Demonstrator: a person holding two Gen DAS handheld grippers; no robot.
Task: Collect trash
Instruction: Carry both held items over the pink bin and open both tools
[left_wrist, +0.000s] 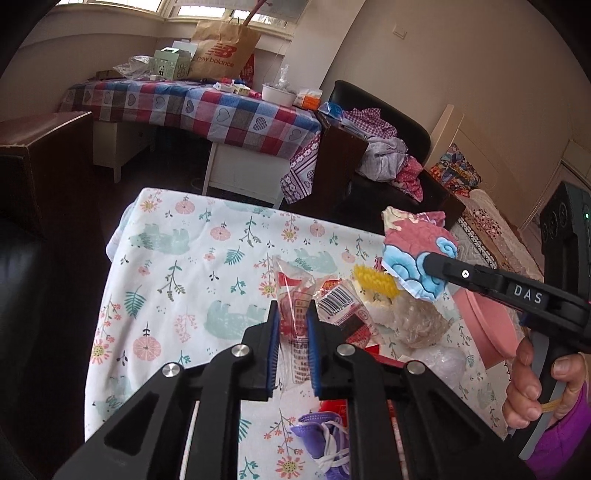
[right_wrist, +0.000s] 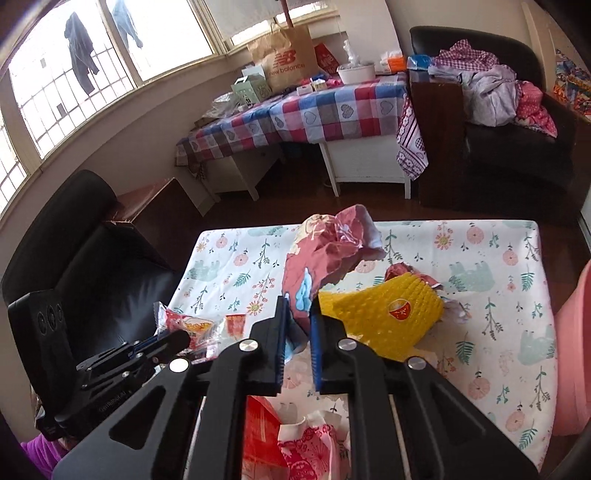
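My left gripper (left_wrist: 292, 314) is shut on a clear plastic wrapper with red print (left_wrist: 293, 295), held above the floral tablecloth (left_wrist: 177, 258). It also shows in the right wrist view (right_wrist: 162, 339), with its wrapper (right_wrist: 192, 326). My right gripper (right_wrist: 298, 306) is shut on a crumpled pink wrapper with blue clouds (right_wrist: 328, 254) and holds it above the table; in the left wrist view that gripper (left_wrist: 428, 263) and wrapper (left_wrist: 417, 251) are at the right. A yellow foam net (right_wrist: 384, 314) lies on the table just right of my right gripper.
A pink bin (left_wrist: 487, 328) stands at the table's right edge; it also shows in the right wrist view (right_wrist: 572, 354). More trash lies on the table: a barcode wrapper (left_wrist: 340, 306), a clear bag (left_wrist: 421, 325), a purple mask (left_wrist: 325, 439), a red packet (right_wrist: 262, 435). Black armchairs stand around.
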